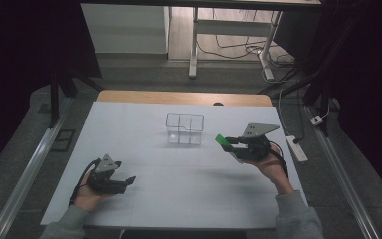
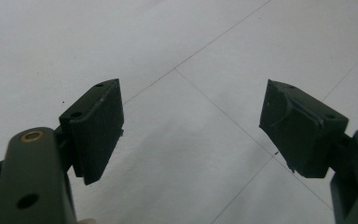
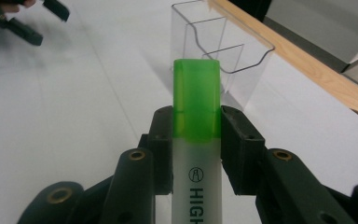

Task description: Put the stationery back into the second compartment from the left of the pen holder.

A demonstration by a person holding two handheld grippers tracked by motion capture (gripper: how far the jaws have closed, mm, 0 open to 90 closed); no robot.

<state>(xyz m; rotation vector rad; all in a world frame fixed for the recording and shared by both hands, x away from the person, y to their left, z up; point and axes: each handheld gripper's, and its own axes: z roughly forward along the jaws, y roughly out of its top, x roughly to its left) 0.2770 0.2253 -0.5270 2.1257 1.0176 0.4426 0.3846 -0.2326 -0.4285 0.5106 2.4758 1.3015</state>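
My right gripper point(image 3: 196, 122) is shut on a highlighter point(image 3: 196, 107) with a green cap and a white barrel; the cap sticks out past the pads. From above, the right gripper point(image 1: 231, 143) hangs over the table's right half, with the green cap point(image 1: 222, 140) pointing left toward a clear plastic organiser point(image 1: 184, 128) with several compartments. That organiser point(image 3: 219, 51) stands just beyond the cap in the right gripper view. My left gripper point(image 1: 129, 180) rests near the front left of the table, its jaws open over bare white surface point(image 2: 191, 116).
A white sheet point(image 1: 144, 149) covers the table, with a wooden edge point(image 1: 179, 97) at the back. A power strip point(image 1: 297, 148) lies off the table's right side. Desk legs and cables point(image 1: 238, 50) stand on the floor beyond.
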